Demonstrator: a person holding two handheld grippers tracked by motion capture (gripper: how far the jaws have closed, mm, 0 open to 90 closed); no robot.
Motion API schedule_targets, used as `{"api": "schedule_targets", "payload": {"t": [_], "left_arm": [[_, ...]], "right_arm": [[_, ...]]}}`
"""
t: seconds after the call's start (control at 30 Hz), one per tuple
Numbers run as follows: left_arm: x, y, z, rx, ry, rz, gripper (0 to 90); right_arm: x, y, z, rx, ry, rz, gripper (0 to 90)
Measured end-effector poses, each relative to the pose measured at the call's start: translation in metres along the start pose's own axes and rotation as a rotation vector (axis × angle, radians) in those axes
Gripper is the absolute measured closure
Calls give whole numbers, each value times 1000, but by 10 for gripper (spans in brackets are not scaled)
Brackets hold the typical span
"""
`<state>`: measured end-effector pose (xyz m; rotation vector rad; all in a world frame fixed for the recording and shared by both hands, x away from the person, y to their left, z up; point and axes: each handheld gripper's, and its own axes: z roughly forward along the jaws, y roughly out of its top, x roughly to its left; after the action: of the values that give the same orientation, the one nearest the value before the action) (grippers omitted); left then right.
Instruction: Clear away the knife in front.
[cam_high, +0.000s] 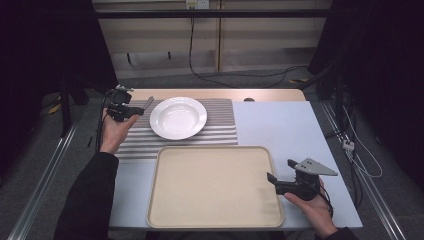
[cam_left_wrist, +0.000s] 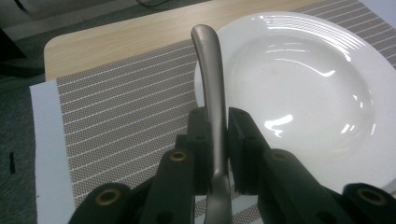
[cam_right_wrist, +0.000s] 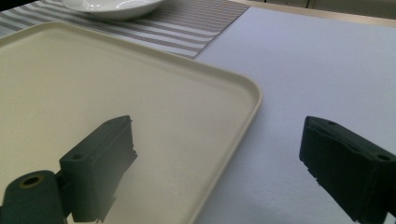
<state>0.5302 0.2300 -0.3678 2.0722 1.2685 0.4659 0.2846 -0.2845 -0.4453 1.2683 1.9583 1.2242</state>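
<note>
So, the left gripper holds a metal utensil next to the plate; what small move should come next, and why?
Probably carry the utensil a little away from the plate and lower it onto the striped mat. The left gripper is shut on its handle, held above the mat at the plate's rim, so bare mat lies close below. The right gripper is open at the tray's edge.

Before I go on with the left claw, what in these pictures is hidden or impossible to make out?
- Metal utensil, left gripper view: its working end is cut off by the bottom edge, behind the left claw; spoon or fork is unclear.
- Same utensil, high view: too small to identify.
- White plate, right gripper view: cut off by the top edge.
- Beige tray, right gripper view: near side runs past the frame, partly behind the open right claw.
</note>
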Motion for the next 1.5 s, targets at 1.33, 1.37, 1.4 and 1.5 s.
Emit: {"api": "schedule_targets", "payload": {"t": [1.33, 1.37, 1.4, 1.5], "left_arm": [[-101, -37, -35, -69, -129, 167, 799], [-103, -38, -35, -71, -133, 166, 800], [-105, -40, -36, -70, -136, 165, 800], [-110, -43, -37, -62, -152, 160, 800]], "right_arm": [[2, 1, 4, 8, 8, -14, 101], [2, 1, 4, 8, 10, -12, 101], [2, 1, 4, 7, 10, -11, 101], [2, 1, 4, 7, 9, -7, 101]]}}
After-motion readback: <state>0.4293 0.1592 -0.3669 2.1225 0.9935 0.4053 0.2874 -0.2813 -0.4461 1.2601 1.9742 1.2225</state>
